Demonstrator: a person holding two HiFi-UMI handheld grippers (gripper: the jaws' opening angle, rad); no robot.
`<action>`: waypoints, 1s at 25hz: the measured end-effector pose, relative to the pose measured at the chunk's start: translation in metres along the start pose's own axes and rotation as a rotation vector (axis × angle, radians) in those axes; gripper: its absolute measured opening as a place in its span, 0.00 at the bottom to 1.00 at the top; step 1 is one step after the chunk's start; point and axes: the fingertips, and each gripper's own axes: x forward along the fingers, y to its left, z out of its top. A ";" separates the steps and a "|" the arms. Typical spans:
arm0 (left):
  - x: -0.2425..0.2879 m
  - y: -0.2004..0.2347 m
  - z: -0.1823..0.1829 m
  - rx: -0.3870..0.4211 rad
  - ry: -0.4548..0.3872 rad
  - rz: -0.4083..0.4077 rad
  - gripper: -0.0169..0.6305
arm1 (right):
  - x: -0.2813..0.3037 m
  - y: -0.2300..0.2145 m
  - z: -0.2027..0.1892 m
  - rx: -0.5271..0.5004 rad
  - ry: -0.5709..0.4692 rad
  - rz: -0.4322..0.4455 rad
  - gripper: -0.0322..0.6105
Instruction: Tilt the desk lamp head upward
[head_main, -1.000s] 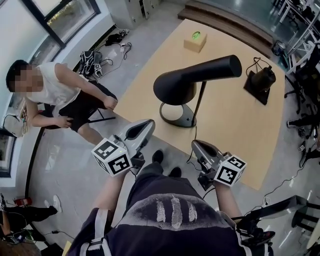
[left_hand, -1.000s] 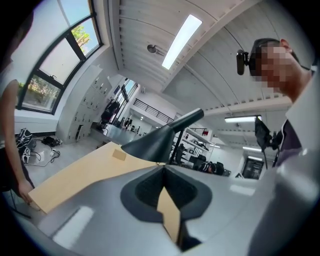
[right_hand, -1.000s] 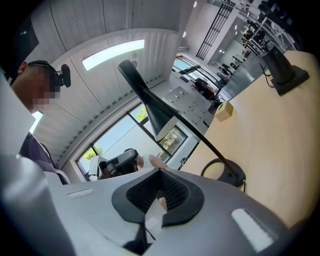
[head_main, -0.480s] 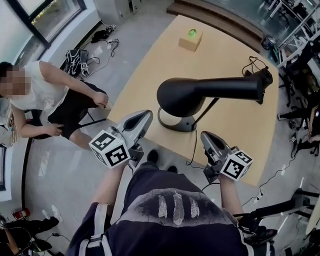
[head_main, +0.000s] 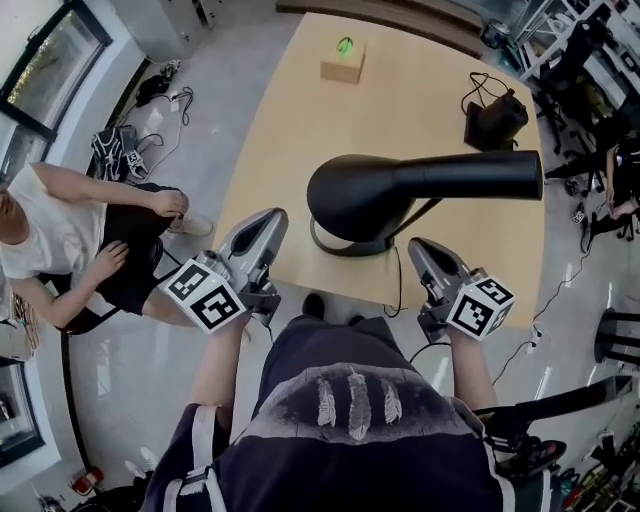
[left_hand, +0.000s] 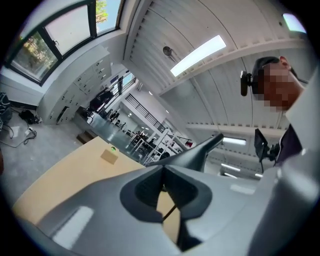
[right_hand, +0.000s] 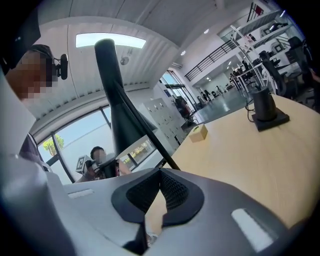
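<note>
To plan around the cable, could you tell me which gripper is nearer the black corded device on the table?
Right. The right gripper and the black corded device are both right of the desk lamp; the left gripper is on the lamp's other side.

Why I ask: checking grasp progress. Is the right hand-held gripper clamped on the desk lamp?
No: the right hand-held gripper's jaws meet on nothing, and the desk lamp stands beyond them, untouched.

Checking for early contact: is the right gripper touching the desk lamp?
Apart. Head view: bare table shows between the right gripper and the desk lamp; its jaws are shut on nothing.
</note>
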 end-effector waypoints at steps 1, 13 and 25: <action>0.002 0.002 0.000 -0.007 0.005 -0.017 0.03 | 0.000 0.000 0.001 -0.005 -0.005 -0.010 0.05; 0.012 0.012 0.009 -0.145 0.004 -0.080 0.16 | 0.004 -0.008 0.011 -0.047 -0.019 -0.007 0.18; 0.048 -0.010 -0.020 -0.386 0.065 -0.241 0.58 | 0.030 -0.011 0.020 -0.187 0.027 0.018 0.24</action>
